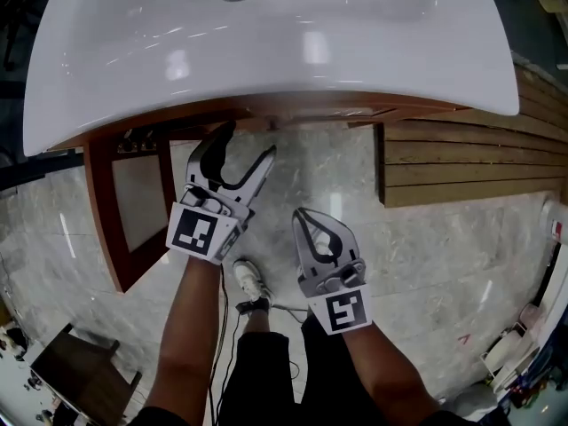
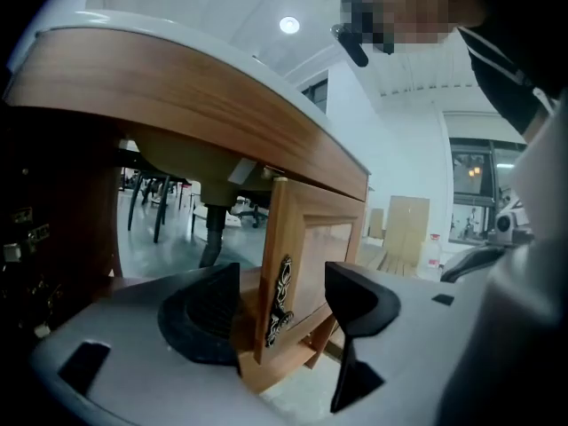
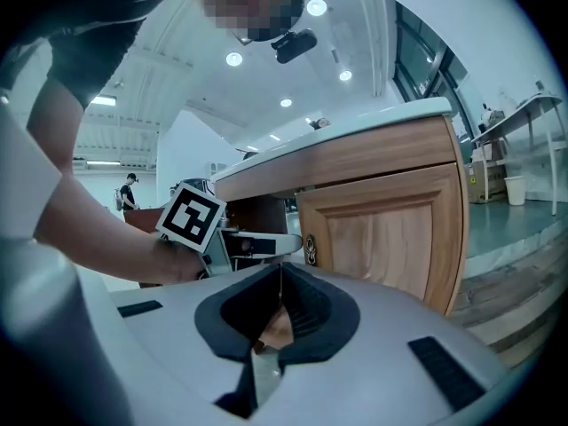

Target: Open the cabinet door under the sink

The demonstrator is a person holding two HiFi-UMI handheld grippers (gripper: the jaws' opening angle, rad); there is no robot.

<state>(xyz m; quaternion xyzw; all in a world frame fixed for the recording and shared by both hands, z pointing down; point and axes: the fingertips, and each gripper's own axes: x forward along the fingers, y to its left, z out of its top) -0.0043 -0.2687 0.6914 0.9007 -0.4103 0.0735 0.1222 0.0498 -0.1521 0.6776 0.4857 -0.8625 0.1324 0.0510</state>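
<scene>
The right tool [image 3: 279, 298] is closed, nothing between its ribbed black pads [image 3: 308, 311]. At its 11 o'clock, the left tool [image 2: 284, 284] stands open around the wooden door [image 2: 327, 245] edge and its ornate metal handle [image 2: 280, 307]. The glossy white sink [image 1: 266, 51] hides this door from above.

2 grippers, same build: left gripper [image 1: 248, 145] and right gripper [image 1: 306, 220] have pale grey plastic bodies and curved jaws lined with ribbed black pads [image 2: 206, 313]. Left cube [image 1: 195, 232] and right cube [image 1: 344, 311] are white with black square markers. Person wears black trousers [image 1: 266, 371] and 1 visible white shoe [image 1: 250, 279]. Forearms unsleeved. Thin black cable [image 1: 223, 313] beside left forearm.
</scene>
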